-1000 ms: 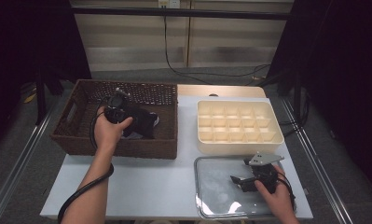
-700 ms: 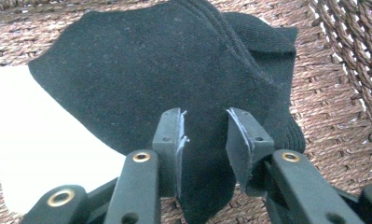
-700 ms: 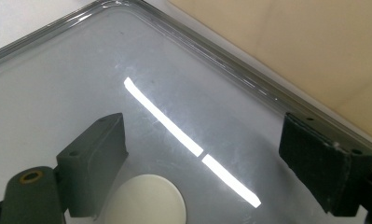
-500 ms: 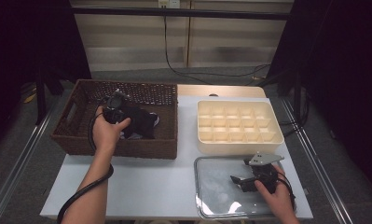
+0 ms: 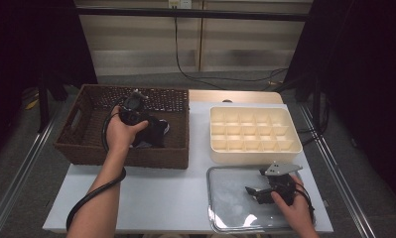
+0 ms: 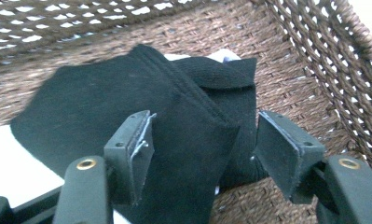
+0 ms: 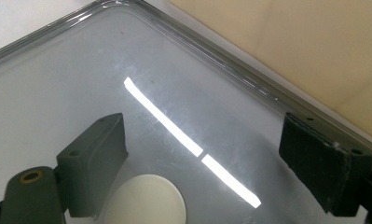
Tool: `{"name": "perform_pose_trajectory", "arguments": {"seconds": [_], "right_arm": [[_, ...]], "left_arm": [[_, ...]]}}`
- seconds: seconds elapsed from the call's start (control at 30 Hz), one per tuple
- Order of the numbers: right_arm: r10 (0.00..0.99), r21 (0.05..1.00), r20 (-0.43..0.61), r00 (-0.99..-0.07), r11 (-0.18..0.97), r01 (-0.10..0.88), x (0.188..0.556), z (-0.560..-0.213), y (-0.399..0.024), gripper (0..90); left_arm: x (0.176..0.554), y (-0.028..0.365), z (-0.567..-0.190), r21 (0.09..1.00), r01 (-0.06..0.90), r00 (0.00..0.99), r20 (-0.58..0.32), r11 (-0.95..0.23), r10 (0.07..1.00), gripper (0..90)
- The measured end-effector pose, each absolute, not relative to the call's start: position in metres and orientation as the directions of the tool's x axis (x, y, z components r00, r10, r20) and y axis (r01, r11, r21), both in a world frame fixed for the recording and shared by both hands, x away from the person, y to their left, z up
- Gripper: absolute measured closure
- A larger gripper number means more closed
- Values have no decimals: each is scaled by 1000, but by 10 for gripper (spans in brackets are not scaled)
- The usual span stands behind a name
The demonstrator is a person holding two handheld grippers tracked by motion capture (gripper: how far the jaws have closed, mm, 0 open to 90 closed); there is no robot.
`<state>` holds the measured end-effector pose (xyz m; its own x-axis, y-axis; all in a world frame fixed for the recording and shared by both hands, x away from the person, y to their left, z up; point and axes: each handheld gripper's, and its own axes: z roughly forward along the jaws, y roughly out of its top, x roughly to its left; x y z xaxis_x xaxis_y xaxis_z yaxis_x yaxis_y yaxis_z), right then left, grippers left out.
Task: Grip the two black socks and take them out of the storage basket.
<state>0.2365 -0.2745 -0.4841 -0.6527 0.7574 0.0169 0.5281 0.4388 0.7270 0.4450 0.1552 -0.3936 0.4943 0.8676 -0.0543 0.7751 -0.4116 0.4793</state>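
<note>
Inside the brown wicker basket (image 5: 86, 148), near its right wall, a pile of black socks (image 6: 141, 107) lies right under the left gripper (image 6: 197, 154); its jaws have just been opening and now stand wide, with a raised fold of the top sock between them and the pads not pressing it. The socks are dark ribbed knit, folded over one another, with a bit of white cloth showing beneath them. To the right of the basket sits a cream divided box (image 5: 255, 134), and in front of that box a clear lid (image 5: 225, 208), over which the right gripper (image 7: 202, 163) hangs with jaws spread wide and nothing between them.
</note>
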Motion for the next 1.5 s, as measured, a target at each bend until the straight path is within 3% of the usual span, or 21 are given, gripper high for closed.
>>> {"name": "perform_pose_trajectory", "arguments": {"seconds": [0.07,0.17,0.27,0.3,0.37,0.57,0.7,0.87,0.93,1.5], "right_arm": [[759,726,12,-651,441,528,237,-484,-275,142],[758,726,17,-652,439,530,237,-484,-275,142],[756,727,18,-654,440,528,237,-484,-275,142],[759,724,16,-651,440,531,236,-484,-275,142],[759,725,16,-651,440,530,236,-484,-275,142],[757,726,19,-653,439,530,237,-484,-275,142],[756,727,17,-654,440,527,237,-484,-275,142],[759,725,16,-651,440,531,236,-484,-275,142],[758,725,16,-652,440,530,237,-484,-275,142],[758,726,17,-652,439,529,236,-484,-275,142]], "left_arm": [[446,153,-394,468,780,483,-29,-415,875,367],[446,153,-394,472,785,464,-22,-400,885,441],[447,156,-395,467,802,445,-50,-372,894,712],[447,158,-395,464,804,452,-70,-372,889,712],[447,158,-397,451,813,447,-77,-368,891,799],[444,161,-397,453,811,450,-77,-371,890,788],[443,162,-397,460,805,447,-54,-375,893,694],[444,164,-398,454,820,438,-108,-348,892,786],[444,163,-399,444,820,449,-107,-362,887,864],[440,182,-357,461,821,446,-152,-336,882,873]]}}
